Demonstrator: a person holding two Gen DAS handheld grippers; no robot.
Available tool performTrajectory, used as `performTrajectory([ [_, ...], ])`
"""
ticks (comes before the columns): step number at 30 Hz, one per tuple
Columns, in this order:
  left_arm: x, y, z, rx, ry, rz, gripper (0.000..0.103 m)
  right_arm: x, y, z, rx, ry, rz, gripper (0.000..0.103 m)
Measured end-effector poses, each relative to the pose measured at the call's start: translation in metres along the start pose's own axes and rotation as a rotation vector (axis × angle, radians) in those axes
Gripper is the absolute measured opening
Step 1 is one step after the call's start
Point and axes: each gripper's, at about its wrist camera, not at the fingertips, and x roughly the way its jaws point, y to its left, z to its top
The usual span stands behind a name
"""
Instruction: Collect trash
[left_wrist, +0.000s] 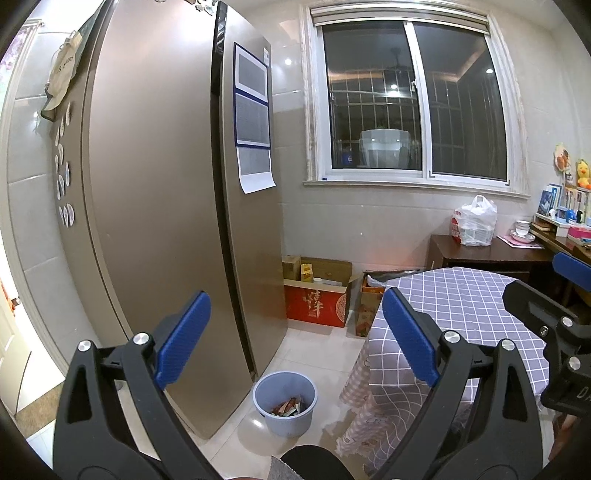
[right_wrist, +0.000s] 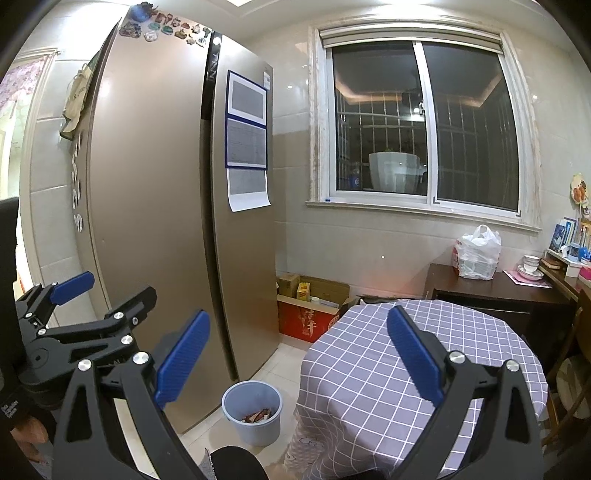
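Tiled kitchen, night outside the barred window (right_wrist: 424, 122). Tall bronze fridge (right_wrist: 155, 206) dominated the left, printed sheets (right_wrist: 246, 140) on its door, text too small to read. Round table under a purple checked cloth (right_wrist: 417, 369). Red carton (left_wrist: 317, 304) by the wall bore gold characters. Blue bin (left_wrist: 284, 402) stood on the floor between fridge and table, wrappers (left_wrist: 288, 408) inside. Left gripper (left_wrist: 295, 339) and right gripper (right_wrist: 299, 354) both spread wide, holding nothing.

Brushed-metal refrigerator (left_wrist: 155, 206) with a satin sheen; smooth plastic bin (left_wrist: 284, 402); checked cloth tablecloth (right_wrist: 417, 369) (softly draped); glossy floor tiles (left_wrist: 314, 343); dark polished wooden sideboard (right_wrist: 491, 291).
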Motion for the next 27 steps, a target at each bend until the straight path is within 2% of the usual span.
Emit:
performTrajectory([
  [27,0.0016,0.001,-0.0005,0.0,0.001,0.0,0.092,-0.0002,-0.0034,-0.0001,0.0,0.004,0.005,0.095],
])
